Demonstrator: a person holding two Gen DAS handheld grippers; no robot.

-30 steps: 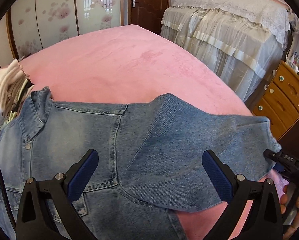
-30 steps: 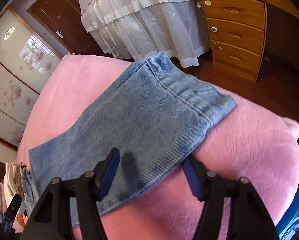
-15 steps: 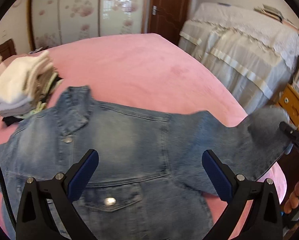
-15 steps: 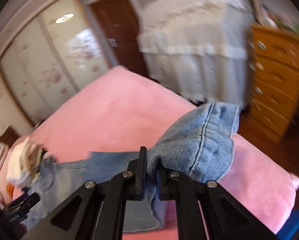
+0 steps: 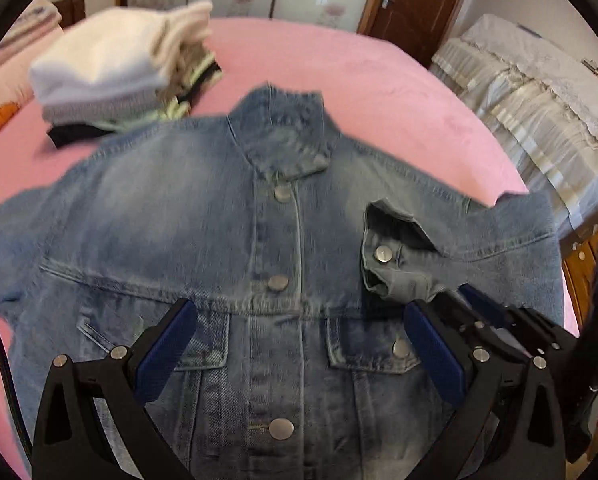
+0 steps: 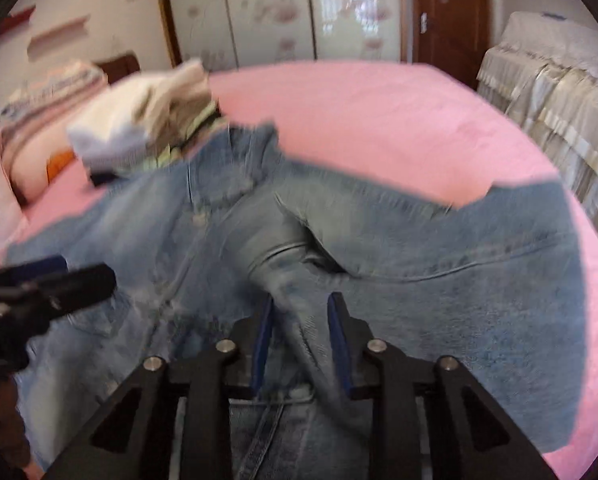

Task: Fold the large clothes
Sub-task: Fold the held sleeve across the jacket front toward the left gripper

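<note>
A blue denim jacket (image 5: 227,216) lies front-up on the pink bed (image 5: 339,64), buttons closed, collar toward the far side. Its right sleeve (image 5: 411,256) is folded in over the chest, cuff with a metal button near the right pocket. My left gripper (image 5: 299,344) is open and empty above the jacket's chest. My right gripper (image 6: 301,344) has its jaws a small gap apart around the sleeve fabric (image 6: 295,280); it also shows in the left wrist view (image 5: 483,312) at the sleeve's end. The jacket also shows in the right wrist view (image 6: 479,280).
A stack of folded clothes (image 5: 115,68) sits on the bed left of the collar. Pillows (image 6: 27,120) lie at the far left. A lace-covered piece of furniture (image 5: 539,92) and a wooden dresser (image 5: 587,256) stand to the right. A brown door (image 5: 411,4) is behind.
My right gripper closed on the sleeve cuff, lifted it and carried it left across the jacket's chest; its jaws now stand slightly apart. The left gripper moved left over the jacket's middle.
</note>
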